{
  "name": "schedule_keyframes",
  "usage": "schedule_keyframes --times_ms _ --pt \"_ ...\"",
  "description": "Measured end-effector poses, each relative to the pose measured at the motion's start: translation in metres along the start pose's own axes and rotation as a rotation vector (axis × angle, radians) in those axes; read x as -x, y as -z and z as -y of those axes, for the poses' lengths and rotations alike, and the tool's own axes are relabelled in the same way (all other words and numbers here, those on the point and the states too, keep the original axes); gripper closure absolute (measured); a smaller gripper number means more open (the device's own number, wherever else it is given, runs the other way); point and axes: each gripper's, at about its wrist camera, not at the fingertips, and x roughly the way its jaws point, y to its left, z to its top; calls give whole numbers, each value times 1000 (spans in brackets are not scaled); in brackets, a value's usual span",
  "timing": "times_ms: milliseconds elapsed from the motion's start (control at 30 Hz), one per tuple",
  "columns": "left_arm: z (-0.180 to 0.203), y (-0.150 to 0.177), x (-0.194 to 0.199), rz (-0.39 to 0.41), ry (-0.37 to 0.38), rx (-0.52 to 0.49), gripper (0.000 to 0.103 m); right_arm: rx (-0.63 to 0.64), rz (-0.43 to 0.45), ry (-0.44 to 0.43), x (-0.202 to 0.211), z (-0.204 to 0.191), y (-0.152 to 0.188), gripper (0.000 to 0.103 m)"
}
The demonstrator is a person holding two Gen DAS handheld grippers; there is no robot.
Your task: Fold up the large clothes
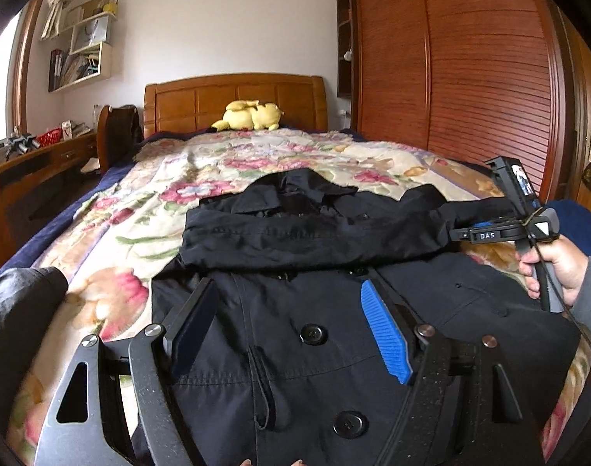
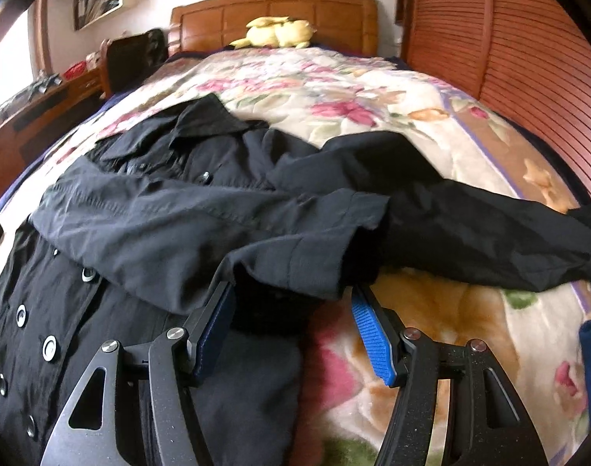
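Ribbed blue pads (image 2: 369,334) straddle matte black coat (image 1: 295,334) — quilted floral bedspread (image 1: 148,202).

The coat (image 1: 295,330) is black woven cloth, matt and lightly creased, with smooth glossy buttons (image 1: 313,334). The bedspread (image 1: 179,178) is soft, fuzzy flowered cloth. The headboard (image 1: 233,97) and the slatted wardrobe door (image 1: 470,77) are polished reddish wood. The plush toy (image 1: 252,115) looks fluffy. The left gripper (image 1: 291,326) has speckled matt black arms and a ribbed blue pad (image 1: 385,334).
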Motion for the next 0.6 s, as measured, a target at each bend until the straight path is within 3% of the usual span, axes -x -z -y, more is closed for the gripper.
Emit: schedule_keyframes --times_ms 33,100,367,467,600 --pt "1 0 -2 -5 -1 1 26 13 -11 -18 -1 -2 2 78" --pt "2 1 -5 -13 -7 -4 26 36 -3 -5 3 -1 4 92" --pt "7 13 -13 -49 1 -37 26 49 -18 -18 28 14 24 93" --pt "6 15 -13 -51 3 -37 26 27 15 24 44 25 27 82" --pt "7 16 -14 -54 4 -44 26 -1 49 52 58 47 27 41"
